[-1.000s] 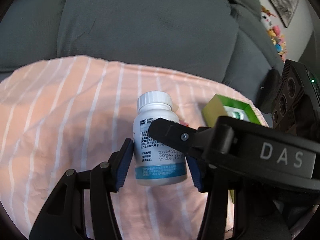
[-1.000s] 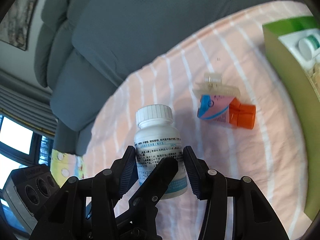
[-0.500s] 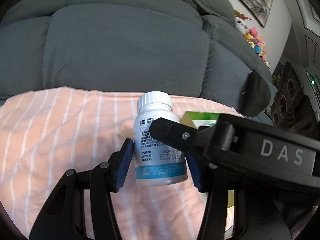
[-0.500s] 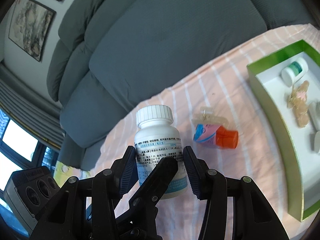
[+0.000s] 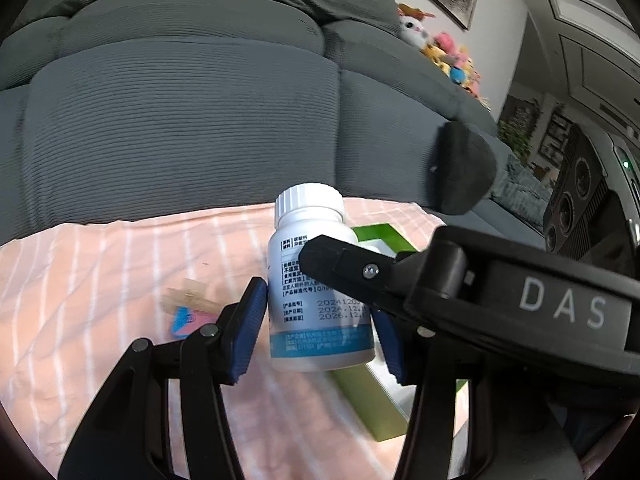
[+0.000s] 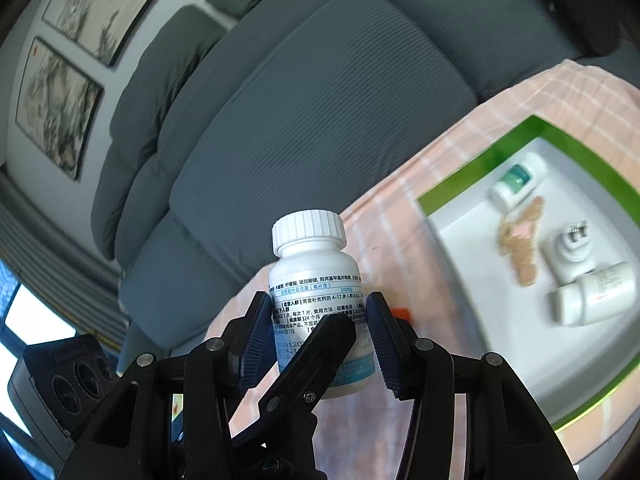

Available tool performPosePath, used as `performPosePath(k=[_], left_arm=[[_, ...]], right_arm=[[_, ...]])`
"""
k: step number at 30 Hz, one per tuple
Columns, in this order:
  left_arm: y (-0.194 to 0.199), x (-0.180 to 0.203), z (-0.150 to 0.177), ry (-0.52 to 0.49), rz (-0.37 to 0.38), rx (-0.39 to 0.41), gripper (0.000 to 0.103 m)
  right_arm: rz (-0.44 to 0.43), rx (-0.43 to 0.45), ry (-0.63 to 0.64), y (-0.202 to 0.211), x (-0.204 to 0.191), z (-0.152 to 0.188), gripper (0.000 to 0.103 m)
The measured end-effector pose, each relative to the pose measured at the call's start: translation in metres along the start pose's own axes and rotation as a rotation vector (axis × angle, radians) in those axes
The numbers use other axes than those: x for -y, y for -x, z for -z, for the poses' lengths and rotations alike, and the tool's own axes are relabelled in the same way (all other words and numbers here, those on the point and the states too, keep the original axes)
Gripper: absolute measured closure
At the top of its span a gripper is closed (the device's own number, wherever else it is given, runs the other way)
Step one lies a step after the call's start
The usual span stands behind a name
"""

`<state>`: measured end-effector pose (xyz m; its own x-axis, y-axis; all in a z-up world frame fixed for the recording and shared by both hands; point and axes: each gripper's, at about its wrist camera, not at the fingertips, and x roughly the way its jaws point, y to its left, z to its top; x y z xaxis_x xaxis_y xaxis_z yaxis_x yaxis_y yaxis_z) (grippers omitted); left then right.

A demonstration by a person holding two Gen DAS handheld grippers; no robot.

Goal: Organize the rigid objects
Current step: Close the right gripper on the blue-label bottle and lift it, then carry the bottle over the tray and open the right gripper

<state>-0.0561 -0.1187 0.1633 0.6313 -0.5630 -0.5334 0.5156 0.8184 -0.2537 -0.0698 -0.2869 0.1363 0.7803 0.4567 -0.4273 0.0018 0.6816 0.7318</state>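
Two hand-held grippers are clamped on one white plastic pill bottle with a ribbed cap (image 6: pixel 316 300): the left hand-held gripper (image 5: pixel 320 328) and the right hand-held gripper (image 6: pixel 318 340) each pinch its labelled body. It is held upright above the peach striped cloth (image 5: pixel 100 272), seemingly for carrying to the green-rimmed white tray (image 6: pixel 480 160), where three small white bottles and one beige clip are counted.

Soft, even daylight fills both views; a bright window (image 6: pixel 28 320) glows at the right wrist's lower left. The white pill bottle (image 5: pixel 316 292) stays sharp while the striped cloth (image 5: pixel 100 280) and green tray (image 6: pixel 520 148) smear with motion blur (fisheye bending and dark vignetting at every edge)
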Motion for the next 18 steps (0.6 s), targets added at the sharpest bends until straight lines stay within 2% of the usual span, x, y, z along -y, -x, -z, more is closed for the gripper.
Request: performPosePath(k=[10, 18], left_arm=[[-0.030, 0.029, 0.001, -0.036, 0.076, -0.062, 0.051], [-0.061, 0.042, 0.006, -0.028, 0.123, -0.135, 0.052]], right_arm=[[0.069, 0.046, -0.087, 0.019, 0.041, -0.013, 0.050], [0.109, 0.036, -0.145, 0.022, 0.073, -0.023, 0.050]])
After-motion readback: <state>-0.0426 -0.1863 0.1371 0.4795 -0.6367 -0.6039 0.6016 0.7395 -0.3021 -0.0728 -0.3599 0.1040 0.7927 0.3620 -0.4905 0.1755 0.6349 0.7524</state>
